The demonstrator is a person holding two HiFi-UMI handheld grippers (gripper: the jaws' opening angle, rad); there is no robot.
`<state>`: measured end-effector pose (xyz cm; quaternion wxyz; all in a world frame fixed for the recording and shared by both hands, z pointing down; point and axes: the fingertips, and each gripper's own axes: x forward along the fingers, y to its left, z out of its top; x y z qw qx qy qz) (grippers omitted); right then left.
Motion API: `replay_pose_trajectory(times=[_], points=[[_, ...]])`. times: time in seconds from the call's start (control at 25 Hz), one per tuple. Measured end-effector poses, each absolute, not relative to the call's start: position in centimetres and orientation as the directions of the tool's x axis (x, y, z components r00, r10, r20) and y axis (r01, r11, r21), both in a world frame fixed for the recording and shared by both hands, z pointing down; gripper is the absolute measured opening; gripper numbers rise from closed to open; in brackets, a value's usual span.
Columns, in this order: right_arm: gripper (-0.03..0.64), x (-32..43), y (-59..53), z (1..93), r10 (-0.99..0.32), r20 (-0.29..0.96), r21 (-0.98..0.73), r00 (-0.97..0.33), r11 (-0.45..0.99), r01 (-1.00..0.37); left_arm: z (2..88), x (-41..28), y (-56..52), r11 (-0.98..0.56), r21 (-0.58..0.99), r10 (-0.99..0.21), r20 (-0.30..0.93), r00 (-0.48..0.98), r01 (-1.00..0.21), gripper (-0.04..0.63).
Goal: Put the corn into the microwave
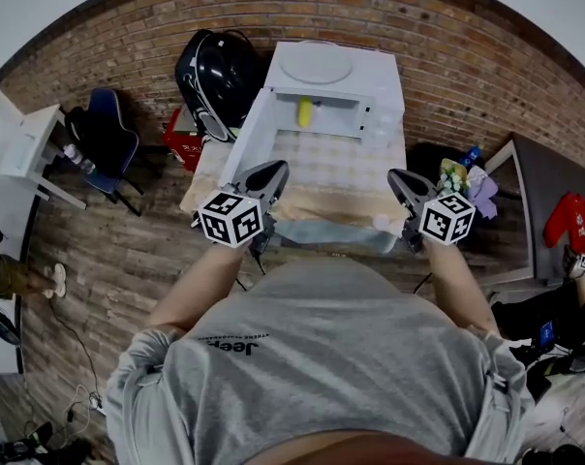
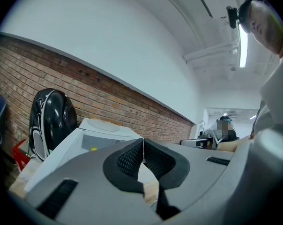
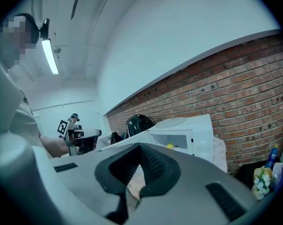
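- Head view: the white box-shaped microwave [image 1: 375,90] sits at the far end of a small table with a pale checked cloth [image 1: 341,177], against the red brick wall. Its white door [image 1: 249,129] hangs open to the left.
- The yellow cob of corn [image 1: 304,112] lies inside the cavity, so the placing looks done and only the door seems left to close.
- The left gripper [image 1: 276,170] and the right gripper [image 1: 397,177] hover over the table's near edge, well apart and pointed at the oven. I judge this a resting pose, drawn back from the opening.
- The person's torso hides the table's near legs and the floor beneath.
- Left gripper view: the black ribbed pads [image 2: 132,161] are pressed together with nothing between them. The microwave [image 2: 104,128] shows beyond with a small yellow speck of corn [image 2: 93,148]. Its cavity is mostly cut off by the gripper body. A glossy black rounded thing [image 2: 50,118], helmet or bag I cannot tell, stands beside the oven.
- Right gripper view: the fingertips meet here too, gripping nothing. The corn [image 3: 170,146] shows as a dim yellow bit inside the microwave [image 3: 197,130]. The left gripper [image 3: 83,137] shows small at the left.
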<state>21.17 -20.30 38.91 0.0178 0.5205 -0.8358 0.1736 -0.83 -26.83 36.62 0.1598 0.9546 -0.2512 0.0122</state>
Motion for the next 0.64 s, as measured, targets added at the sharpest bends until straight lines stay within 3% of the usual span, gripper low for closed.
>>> replay_pose_trajectory(times=[0.64], points=[[0.015,21.31,-20.05,39.75,-0.862,0.220,-0.268,-0.457,0.397,-0.878,36.86,-0.34,-26.72,-0.830,0.295,-0.463,0.106,0.880,-0.473,0.023]])
